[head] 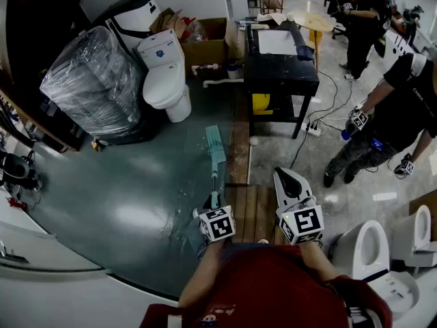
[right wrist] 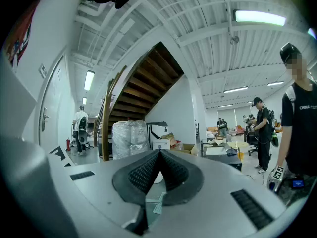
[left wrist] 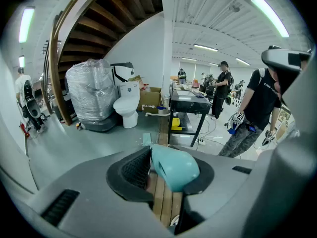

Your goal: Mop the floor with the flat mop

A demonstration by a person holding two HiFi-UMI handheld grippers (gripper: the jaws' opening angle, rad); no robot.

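Teal flat mop [head: 216,149] rests its head on the grey-green floor [head: 136,197] at frame centre. The left gripper [left wrist: 166,168] clamps the handle's tip, seemingly to push it; the right gripper [right wrist: 158,170] is closed on nothing.

A bystander's black T-shirt [right wrist: 298,133] is showing white chest lettering that seems to begin "CHINA"; the rest is too small to read. A blue label [head: 160,44] on the white toilet's [head: 166,80] tank is carrying print too fine to make out.
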